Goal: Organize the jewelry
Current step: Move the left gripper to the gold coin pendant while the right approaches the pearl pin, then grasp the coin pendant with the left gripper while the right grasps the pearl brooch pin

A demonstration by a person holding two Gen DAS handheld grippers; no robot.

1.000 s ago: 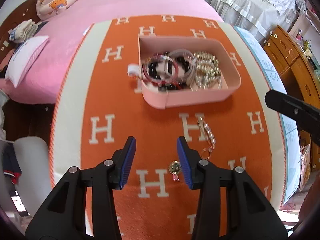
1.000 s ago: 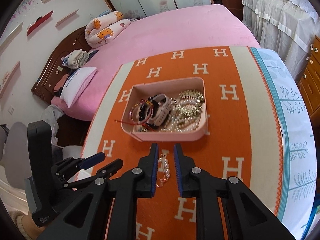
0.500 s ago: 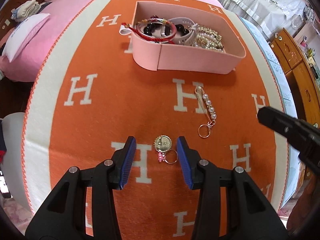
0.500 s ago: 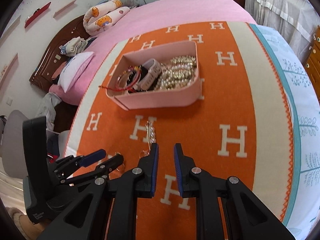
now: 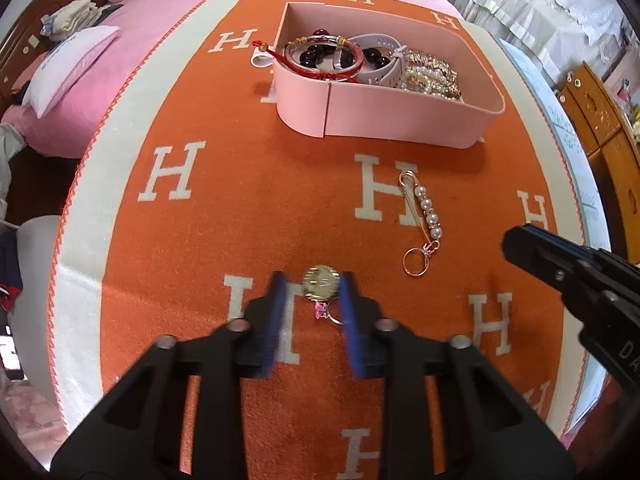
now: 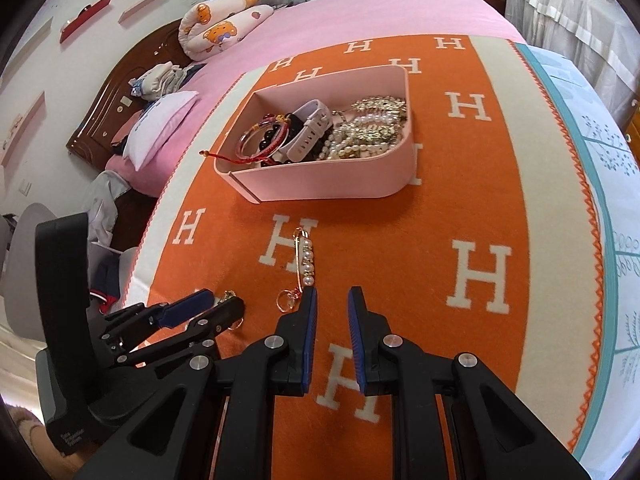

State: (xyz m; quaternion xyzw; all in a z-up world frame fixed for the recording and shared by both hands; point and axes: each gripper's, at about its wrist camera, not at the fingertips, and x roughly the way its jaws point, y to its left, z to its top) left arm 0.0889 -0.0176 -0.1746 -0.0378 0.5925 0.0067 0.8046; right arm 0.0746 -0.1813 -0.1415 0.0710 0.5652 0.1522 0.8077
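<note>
— Since you're nearer, what's laid out? Start with the big things.

— An orange blanket [image 5: 240, 220] patterned with white H's covers the surface, and toward its far side sits a pink box [image 5: 384, 112], open-topped, already heaped with bracelets, pearl strands and a pale watch strap. A red cord bracelet hangs partly over its near-left rim.

— And what's left outside it?

— Two small pieces. A pearl pin [image 5: 424, 216] with a gold ring at its near end lies on the blanket between the box and the grippers. Nearer still there's a little round gold charm ring [image 5: 321, 282] with a pink bead below it.

— Who's going for what?

— The left gripper [image 5: 312, 292] is down at the blanket with its blue pads spread either side of the charm ring; the right pad looks almost against it, the left one apart. It isn't pinching yet, I'd say. The right gripper [image 6: 332, 304] hovers just beside the pin's ring end, fingers parted a little, holding nothing.

— So which step is this?

— The pickup of the charm ring, as I judge it, with most of the jewelry already in the box.

— What does the next move need?

— Closing squarely on that flat disc, low enough to catch its edge without snagging the blanket's nap, then lifting it over the box wall. It's small and could slip out sideways.
</note>
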